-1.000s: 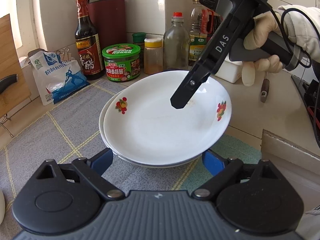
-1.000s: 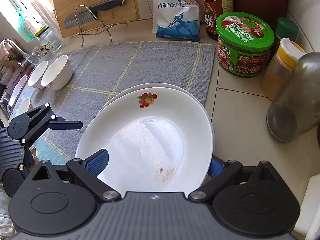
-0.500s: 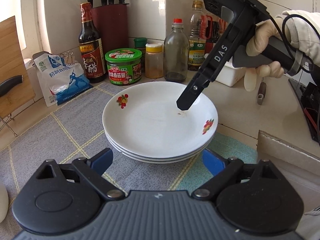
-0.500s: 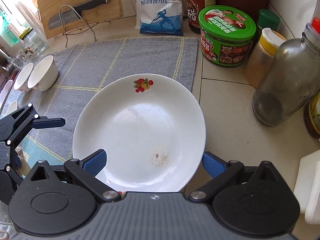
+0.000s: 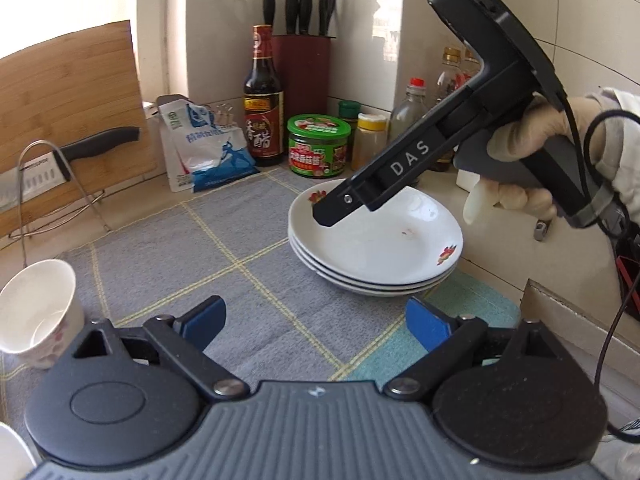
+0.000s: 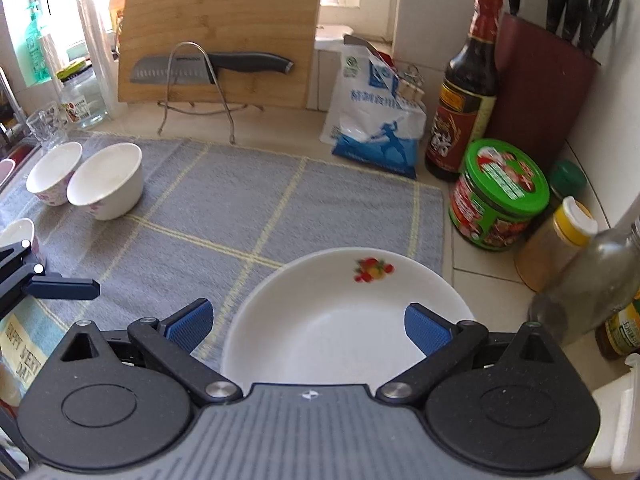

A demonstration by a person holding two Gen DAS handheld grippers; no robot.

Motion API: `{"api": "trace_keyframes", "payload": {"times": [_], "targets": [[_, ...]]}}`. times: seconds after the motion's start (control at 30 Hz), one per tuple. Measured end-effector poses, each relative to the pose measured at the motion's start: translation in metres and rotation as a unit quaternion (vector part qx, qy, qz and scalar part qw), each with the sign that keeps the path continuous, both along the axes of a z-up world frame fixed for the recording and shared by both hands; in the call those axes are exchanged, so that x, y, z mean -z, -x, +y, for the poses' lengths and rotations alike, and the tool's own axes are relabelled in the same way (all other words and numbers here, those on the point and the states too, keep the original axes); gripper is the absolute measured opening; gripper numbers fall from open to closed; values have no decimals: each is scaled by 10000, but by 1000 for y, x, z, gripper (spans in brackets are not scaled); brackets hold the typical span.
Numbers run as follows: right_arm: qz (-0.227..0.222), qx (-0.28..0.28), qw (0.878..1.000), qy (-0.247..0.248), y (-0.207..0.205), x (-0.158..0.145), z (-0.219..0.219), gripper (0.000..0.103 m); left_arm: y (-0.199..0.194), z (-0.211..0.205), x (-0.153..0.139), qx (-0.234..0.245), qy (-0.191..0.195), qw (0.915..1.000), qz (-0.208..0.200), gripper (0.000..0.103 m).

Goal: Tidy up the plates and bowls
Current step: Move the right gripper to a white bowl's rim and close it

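Observation:
Three white plates with fruit prints sit stacked (image 5: 384,252) on the right end of the grey mat (image 5: 224,248); the same plate stack (image 6: 340,320) fills the lower middle of the right wrist view. My left gripper (image 5: 316,324) is open and empty, a short way back from the stack. My right gripper (image 6: 308,326) hovers open over the stack's near rim, its pads clear of the plates. From the left wrist view, the right gripper (image 5: 326,216) hangs above the top plate, held by a gloved hand (image 5: 520,168). Two white bowls (image 6: 106,180) stand at the mat's left end.
Behind the stack stand a green-lidded jar (image 6: 498,196), a dark sauce bottle (image 6: 464,96), a spice shaker (image 6: 556,248), a glass bottle (image 6: 588,292) and a knife block (image 6: 544,80). A salt bag (image 6: 372,116) and a cutting board with a knife (image 6: 216,32) are farther back. Another bowl (image 5: 36,312) is near my left gripper.
The top plate, tilted between my right gripper's fingers a second ago, now lies flat on the stack. Both grippers have drawn back and risen, and bowls have come into view on the left.

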State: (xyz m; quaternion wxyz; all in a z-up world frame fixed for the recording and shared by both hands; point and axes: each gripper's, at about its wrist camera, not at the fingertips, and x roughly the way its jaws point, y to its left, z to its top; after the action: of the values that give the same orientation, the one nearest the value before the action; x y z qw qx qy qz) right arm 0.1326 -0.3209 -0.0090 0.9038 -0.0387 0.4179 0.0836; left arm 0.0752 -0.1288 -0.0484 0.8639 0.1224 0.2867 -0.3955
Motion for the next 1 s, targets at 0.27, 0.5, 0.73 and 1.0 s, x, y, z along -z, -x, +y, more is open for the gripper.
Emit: {"api": "trace_keyframes", "payload": {"times": [0.27, 0.5, 0.73, 1.0], "targets": [[-495, -554, 9971, -168, 16, 4, 91, 103, 22, 80, -9, -933, -172, 9955, -4, 96], [-521, -1317, 9888, -475, 14, 9, 160, 103, 37, 151, -14, -1906, -400, 9808, -133, 96], [-481, -2110, 9734, -748, 8, 12, 212, 103, 36, 192, 7, -2444, -721, 9668, -201, 96], [-163, -2778, 9577, -739, -4, 25, 255, 100, 19, 205, 33, -2477, -690, 9663, -117, 95]]}}
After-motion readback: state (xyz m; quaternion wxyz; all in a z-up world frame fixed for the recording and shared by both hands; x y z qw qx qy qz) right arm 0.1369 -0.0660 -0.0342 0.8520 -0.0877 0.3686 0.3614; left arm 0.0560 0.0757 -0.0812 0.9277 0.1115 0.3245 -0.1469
